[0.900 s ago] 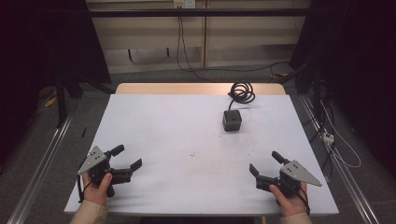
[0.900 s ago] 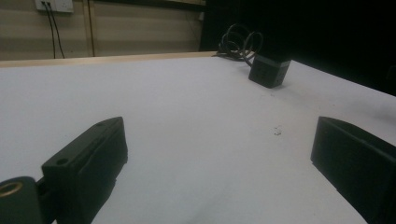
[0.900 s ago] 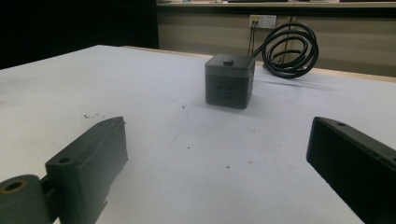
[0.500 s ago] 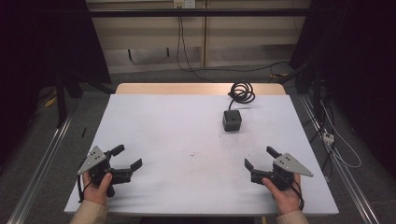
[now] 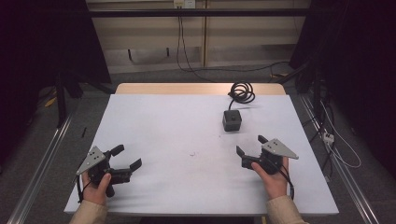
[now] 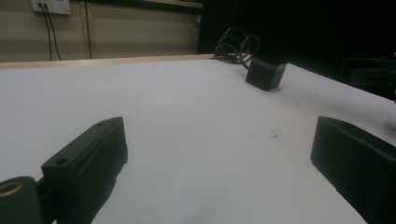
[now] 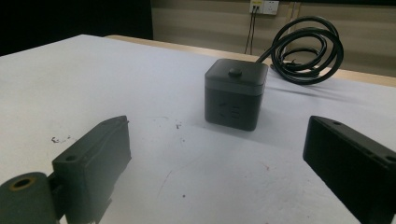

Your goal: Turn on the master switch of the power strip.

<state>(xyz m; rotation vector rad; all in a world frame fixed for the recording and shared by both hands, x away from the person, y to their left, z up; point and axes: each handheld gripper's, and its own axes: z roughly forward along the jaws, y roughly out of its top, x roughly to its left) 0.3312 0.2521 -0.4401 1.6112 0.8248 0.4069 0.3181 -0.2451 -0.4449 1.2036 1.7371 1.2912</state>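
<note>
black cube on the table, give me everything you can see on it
The black cube is a small dark matte box, plastic by the look, with rounded edges. A round button sits on its top, and socket slots show on the face toward the right gripper. It stands upright on the white table, right of centre, untouched. Its black cable lies coiled just behind it.

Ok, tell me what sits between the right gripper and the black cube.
Nothing: between the right gripper and the cube is bare white tabletop, as the high view and right gripper view show, apart from faint specks.
</note>
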